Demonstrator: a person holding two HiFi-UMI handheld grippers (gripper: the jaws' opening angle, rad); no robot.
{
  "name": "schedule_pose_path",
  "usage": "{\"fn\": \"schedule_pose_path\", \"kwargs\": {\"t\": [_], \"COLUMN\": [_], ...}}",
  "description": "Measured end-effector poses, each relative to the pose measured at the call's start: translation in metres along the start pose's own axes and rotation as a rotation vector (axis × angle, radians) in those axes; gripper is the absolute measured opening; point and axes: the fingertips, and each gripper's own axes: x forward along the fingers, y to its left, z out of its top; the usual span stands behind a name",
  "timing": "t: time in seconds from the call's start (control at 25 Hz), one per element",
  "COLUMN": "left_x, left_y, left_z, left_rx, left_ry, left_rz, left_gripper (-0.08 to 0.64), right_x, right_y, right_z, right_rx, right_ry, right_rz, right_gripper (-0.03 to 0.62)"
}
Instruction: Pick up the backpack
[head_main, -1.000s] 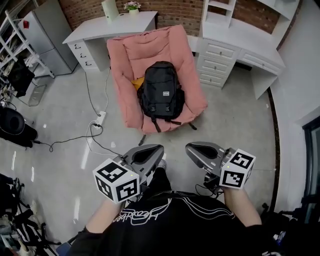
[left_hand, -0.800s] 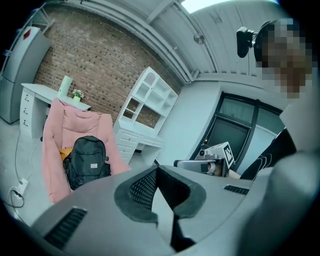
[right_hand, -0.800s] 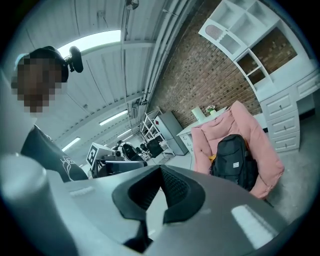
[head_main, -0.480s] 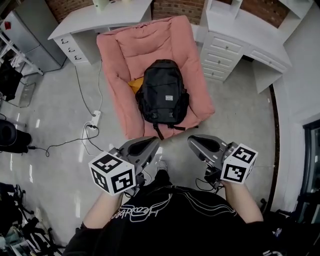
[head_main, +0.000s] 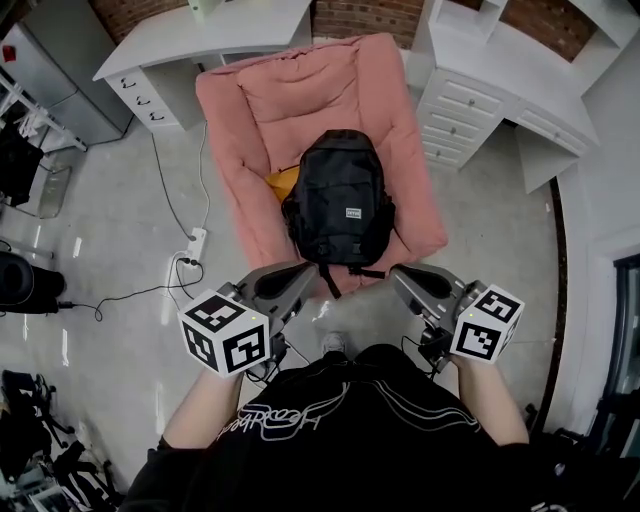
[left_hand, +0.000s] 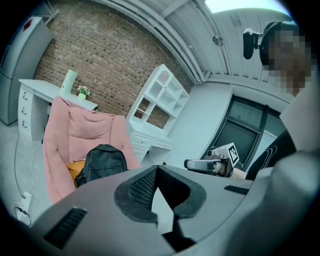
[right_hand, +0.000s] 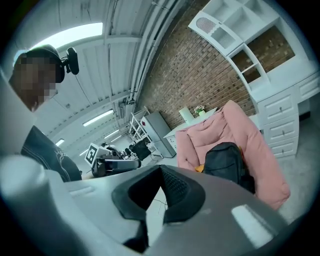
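Closest in, the left gripper (head_main: 303, 274) and the right gripper (head_main: 402, 276) are held side by side in front of the person's black shirt (head_main: 340, 420). Each gripper's jaws are pressed together with nothing between them. Both point toward a pink armchair (head_main: 300, 90) just ahead. A shoe tip (head_main: 335, 343) shows on the grey floor (head_main: 120, 200) between the two grippers.

The black backpack (head_main: 338, 200) lies on the armchair's seat, leaning back against the cushion. It is zipped shut, and its straps (head_main: 345, 272) trail over the seat's front edge. A yellow item (head_main: 283, 180) is tucked against the backpack's left side; what it is cannot be told.

Left of the armchair, a white power strip (head_main: 196, 242) lies on the floor with a dark cable (head_main: 120, 297) running off to the left.

Farther back, a white desk (head_main: 180, 40) stands behind the armchair on the left, and a white drawer unit (head_main: 480, 90) stands on the right. Both are set against a brick wall (head_main: 360, 15). A grey fridge (head_main: 50, 70) stands at far left.
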Motion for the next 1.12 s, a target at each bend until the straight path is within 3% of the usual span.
{"fn": "schedule_pose_path", "kwargs": {"t": [0.16, 0.52, 0.6, 0.8, 1.12], "left_x": [0.013, 0.053, 0.063, 0.088, 0.121], "left_y": [0.026, 0.07, 0.085, 0.122, 0.187], "left_z": [-0.004, 0.0, 0.0, 0.001, -0.009], "left_rx": [0.022, -0.031, -0.042, -0.09, -0.173], "left_ry": [0.032, 0.053, 0.072, 0.11, 0.174], "left_rz": [0.03, 0.043, 0.061, 0.106, 0.203], "left_gripper": [0.002, 0.006, 0.006, 0.026, 0.098], "right_x": [0.002, 0.023, 0.033, 0.055, 0.085], "right_y": [-0.026, -0.093, -0.109, -0.152, -0.217], "right_z": [-0.005, -0.006, -0.003, 0.001, -0.002], "right_rx": [0.003, 0.067, 0.056, -0.02, 0.043], "right_ry": [0.014, 0.054, 0.087, 0.178, 0.264], "right_rz": [-0.048, -0.077, -0.077, -0.115, -0.145], "right_gripper": [0.006, 0.006, 0.063, 0.08, 0.126]}}
